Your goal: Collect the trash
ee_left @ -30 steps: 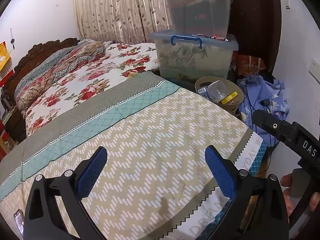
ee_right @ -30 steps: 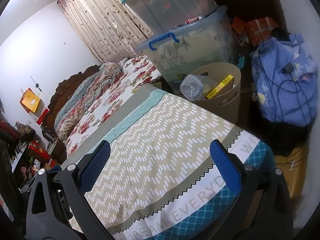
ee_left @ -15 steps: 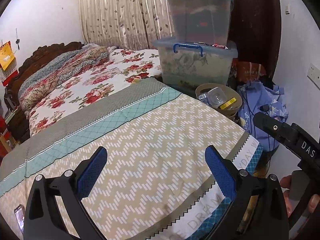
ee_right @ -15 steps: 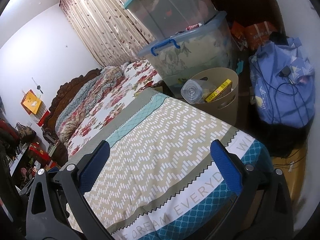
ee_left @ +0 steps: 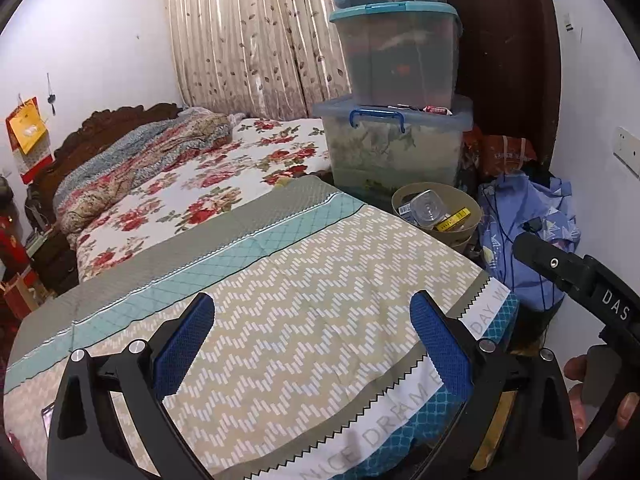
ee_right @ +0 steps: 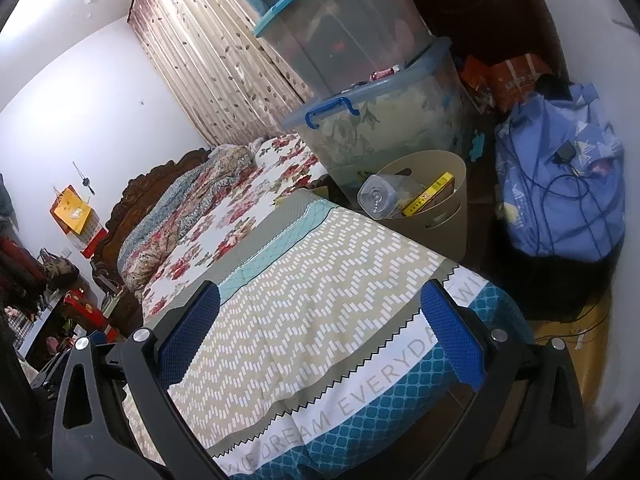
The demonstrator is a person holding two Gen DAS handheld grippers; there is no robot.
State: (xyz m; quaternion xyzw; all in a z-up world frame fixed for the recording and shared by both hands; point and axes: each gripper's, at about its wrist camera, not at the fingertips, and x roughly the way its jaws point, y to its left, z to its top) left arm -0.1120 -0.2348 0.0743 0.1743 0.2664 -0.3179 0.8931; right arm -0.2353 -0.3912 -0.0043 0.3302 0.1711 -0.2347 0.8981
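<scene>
Blue-padded fingers (ee_left: 184,344) of both the left gripper (ee_left: 312,344) and right gripper (ee_right: 320,332) gape wide, empty, above the chevron-patterned bedspread (ee_left: 304,304); the beige plastic wastebasket (ee_right: 448,216) beside the bed holds a clear bottle (ee_right: 376,200) and yellow box (ee_right: 428,194).

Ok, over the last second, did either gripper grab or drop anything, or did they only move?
Only movement. Both grippers have drawn back from the bin, which now looks smaller and farther off in both views. The left gripper and right gripper are open and empty, as before. The bottle and yellow box lie in the bin unchanged, and the bedspread is bare as it was.
</scene>
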